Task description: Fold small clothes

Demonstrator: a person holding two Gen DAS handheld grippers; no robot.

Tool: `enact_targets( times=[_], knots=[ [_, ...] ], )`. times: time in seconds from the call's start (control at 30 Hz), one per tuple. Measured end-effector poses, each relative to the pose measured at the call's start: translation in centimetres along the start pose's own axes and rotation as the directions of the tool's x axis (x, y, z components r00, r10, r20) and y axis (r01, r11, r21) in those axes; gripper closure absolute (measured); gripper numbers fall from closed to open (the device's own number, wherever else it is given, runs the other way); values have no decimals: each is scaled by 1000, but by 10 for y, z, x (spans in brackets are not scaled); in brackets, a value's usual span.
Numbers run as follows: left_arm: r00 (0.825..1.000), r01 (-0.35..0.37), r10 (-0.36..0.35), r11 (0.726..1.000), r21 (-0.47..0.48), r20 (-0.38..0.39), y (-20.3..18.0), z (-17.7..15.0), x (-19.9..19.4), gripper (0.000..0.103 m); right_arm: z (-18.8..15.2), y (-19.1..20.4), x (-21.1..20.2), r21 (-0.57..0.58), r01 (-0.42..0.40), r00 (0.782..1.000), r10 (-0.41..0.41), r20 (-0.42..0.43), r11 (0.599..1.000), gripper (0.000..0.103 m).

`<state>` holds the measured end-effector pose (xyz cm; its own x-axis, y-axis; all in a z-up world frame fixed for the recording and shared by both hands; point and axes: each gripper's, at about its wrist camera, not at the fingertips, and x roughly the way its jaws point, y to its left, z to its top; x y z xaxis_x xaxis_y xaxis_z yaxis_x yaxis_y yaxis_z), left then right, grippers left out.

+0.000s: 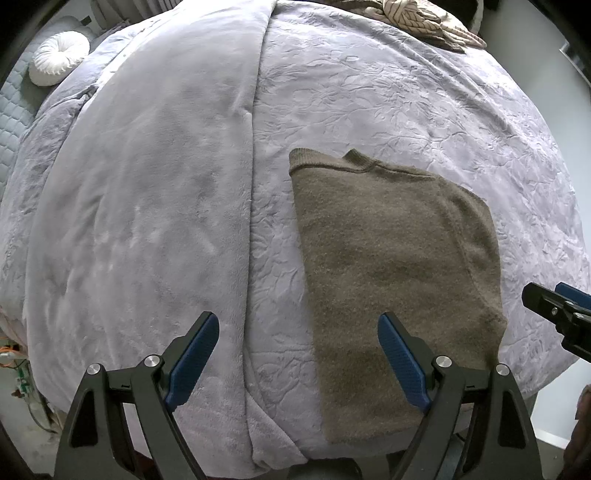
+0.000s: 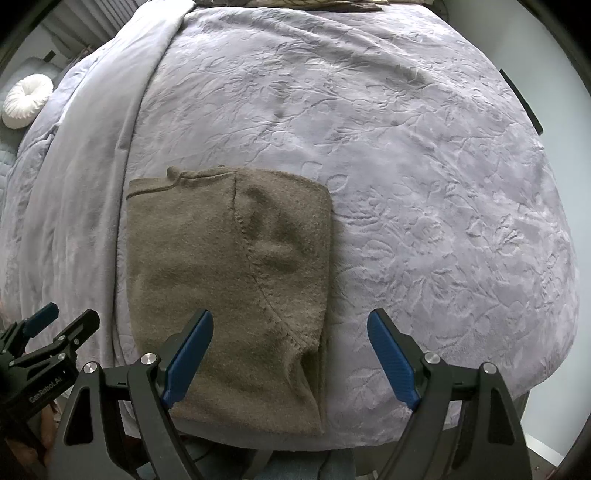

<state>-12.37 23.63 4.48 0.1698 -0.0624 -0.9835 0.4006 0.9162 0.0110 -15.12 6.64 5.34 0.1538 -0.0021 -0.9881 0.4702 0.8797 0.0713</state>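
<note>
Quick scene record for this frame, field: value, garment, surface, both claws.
garment: brown knitted sweater, folded into a rough rectangle, neckline at the far end
surface: lavender embossed floral bedspread, sweater lies near its front edge
left claw: open, nothing between the blue pads, above the sweater's left edge
right claw: open, nothing held, above the sweater's right edge
other: round white pleated cushion far left; striped beige cloth at the far end of the bed
</note>
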Motion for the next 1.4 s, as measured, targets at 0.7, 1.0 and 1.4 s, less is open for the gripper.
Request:
enact_targets(
  times=[0.7, 1.0, 1.4],
  knots=[
    [1000, -21, 21, 1000, 13, 5, -3, -5, -3, 14, -2, 7, -3, -24, 49, 999, -49, 11, 999, 15],
    [1000, -29, 29, 1000, 4, 11, -8, -7, -4, 14, -2, 8, -3, -25, 53, 999, -53, 12, 998, 15],
    [999, -38, 38, 999, 2, 5, -8, -7, -4, 14, -3, 9, -3, -28, 52, 999, -51, 10, 998, 15]
  ],
)
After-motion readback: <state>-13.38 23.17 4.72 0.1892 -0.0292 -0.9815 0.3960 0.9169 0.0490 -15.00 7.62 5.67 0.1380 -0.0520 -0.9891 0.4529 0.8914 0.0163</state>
